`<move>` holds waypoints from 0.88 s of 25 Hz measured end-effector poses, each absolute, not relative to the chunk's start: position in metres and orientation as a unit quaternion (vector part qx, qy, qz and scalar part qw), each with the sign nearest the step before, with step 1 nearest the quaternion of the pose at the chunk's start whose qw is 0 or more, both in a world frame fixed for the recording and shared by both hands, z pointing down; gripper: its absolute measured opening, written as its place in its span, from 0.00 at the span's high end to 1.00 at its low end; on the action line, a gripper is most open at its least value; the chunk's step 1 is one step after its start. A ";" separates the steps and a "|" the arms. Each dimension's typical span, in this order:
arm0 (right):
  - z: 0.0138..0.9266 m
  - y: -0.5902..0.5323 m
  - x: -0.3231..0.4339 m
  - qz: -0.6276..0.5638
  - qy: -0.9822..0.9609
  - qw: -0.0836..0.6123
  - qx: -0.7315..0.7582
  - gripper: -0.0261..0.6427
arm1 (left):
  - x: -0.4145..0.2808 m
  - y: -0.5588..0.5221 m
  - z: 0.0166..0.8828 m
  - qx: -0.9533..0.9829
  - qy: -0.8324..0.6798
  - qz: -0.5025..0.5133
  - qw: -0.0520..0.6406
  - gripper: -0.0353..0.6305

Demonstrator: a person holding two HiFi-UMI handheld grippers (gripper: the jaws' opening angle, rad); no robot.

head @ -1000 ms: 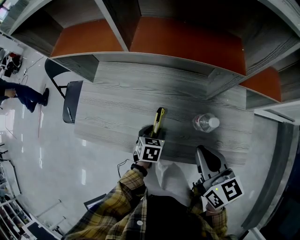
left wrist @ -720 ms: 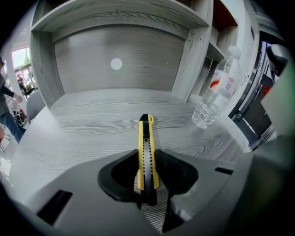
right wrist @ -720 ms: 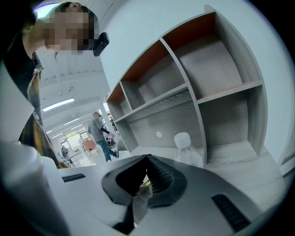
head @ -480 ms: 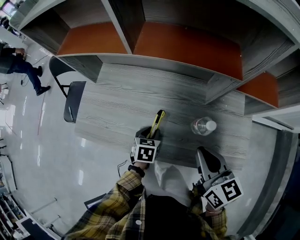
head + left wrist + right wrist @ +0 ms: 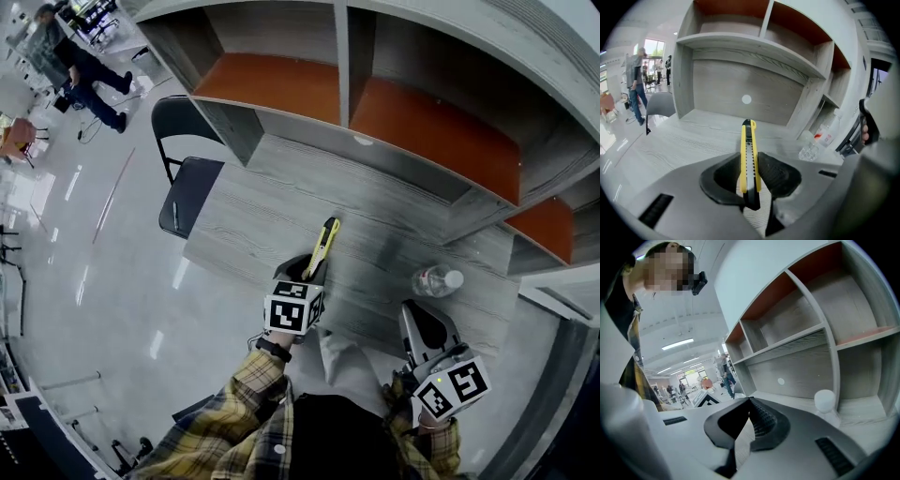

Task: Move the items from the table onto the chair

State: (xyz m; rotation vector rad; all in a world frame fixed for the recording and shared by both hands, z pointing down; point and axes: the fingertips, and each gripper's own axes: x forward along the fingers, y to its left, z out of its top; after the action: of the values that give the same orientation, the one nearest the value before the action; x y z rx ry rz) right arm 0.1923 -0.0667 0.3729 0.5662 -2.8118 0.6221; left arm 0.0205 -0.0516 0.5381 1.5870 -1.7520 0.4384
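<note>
**A:** Head view first. Shows the left gripper (image 5: 314,270) clamped on the yellow utility knife (image 5: 326,242), right of the chair (image 5: 192,192) and over the worktop (image 5: 253,211).

**B:** Changed since a second ago?

**A:** Yes. Sat between looser fingers then. Pinched firmly now and, by the look of it, raised off the wood. Has swung left too, bringing the chair further into frame.

**B:** And elsewhere?

**A:** Leaves the water bottle (image 5: 436,280) standing on the worktop, far right of the chair. Keeps the right gripper (image 5: 419,321) near that bottle, at the front edge.

**B:** Left gripper view?

**A:** Confirms the hold: fingers (image 5: 777,172) pressed on both flanks of the knife (image 5: 748,154), its tip pointing off toward the shelf unit (image 5: 754,47). Puts the chair (image 5: 660,104) at far left and the bottle (image 5: 813,146) well to the other side.

**B:** Right gripper view?

**A:** Shows fingers (image 5: 764,420) closed together on nothing. Catches the bottle cap (image 5: 825,401) just beyond them, on the side away from the chair.

**B:** Meaning for the task?

**A:** Probably marks the pickup as done. Calls next for a carry leftward to the chair seat. Seems to leave the bottle for a later trip.
</note>
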 end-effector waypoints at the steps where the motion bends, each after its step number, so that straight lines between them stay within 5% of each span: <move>1: 0.372 -0.064 0.185 0.209 -0.955 0.105 0.184 0.93 | 0.010 -0.048 0.531 0.612 -0.687 0.163 0.357 0.77; 12: 0.367 -0.031 0.068 0.188 -0.967 0.129 0.112 0.94 | -0.134 0.017 0.502 0.547 -0.752 0.117 0.349 0.77; 22: 0.386 0.024 -0.117 0.189 -0.962 0.146 0.137 0.93 | -0.329 0.074 0.509 0.548 -0.745 0.143 0.353 0.77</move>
State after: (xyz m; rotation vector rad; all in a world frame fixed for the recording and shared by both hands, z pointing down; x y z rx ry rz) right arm -0.1173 0.0235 0.3858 0.3933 -2.7694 0.5436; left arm -0.3295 0.0737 0.5091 1.4171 -1.9257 0.3689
